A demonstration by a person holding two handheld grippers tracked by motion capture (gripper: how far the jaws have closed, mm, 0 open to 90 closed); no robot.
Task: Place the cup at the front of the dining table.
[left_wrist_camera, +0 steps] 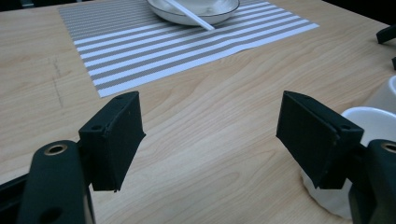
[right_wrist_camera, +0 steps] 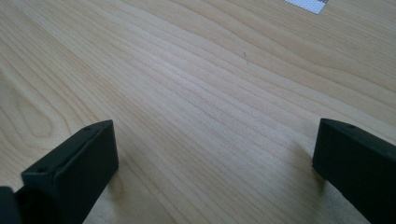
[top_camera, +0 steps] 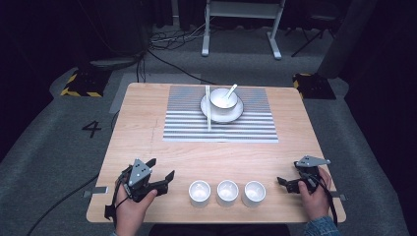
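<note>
Three small white cups stand in a row near the table's front edge: left cup (top_camera: 199,191), middle cup (top_camera: 227,191), right cup (top_camera: 254,192). On the striped placemat (top_camera: 187,123) at the back sits a white plate (top_camera: 233,114) holding a bowl (top_camera: 223,98) with a spoon (top_camera: 230,89); a pair of chopsticks (top_camera: 208,108) lies at its left. My left gripper (top_camera: 162,172) rests open at the front left, a cup (left_wrist_camera: 373,119) just beside its right jaw. My right gripper (top_camera: 286,179) rests open at the front right over bare wood (right_wrist_camera: 205,93).
The wooden table (top_camera: 142,137) has bare room between the placemat and the cups. Beyond it are a grey floor, cables, a white frame stand (top_camera: 241,19) and yellow-black marked blocks (top_camera: 81,83).
</note>
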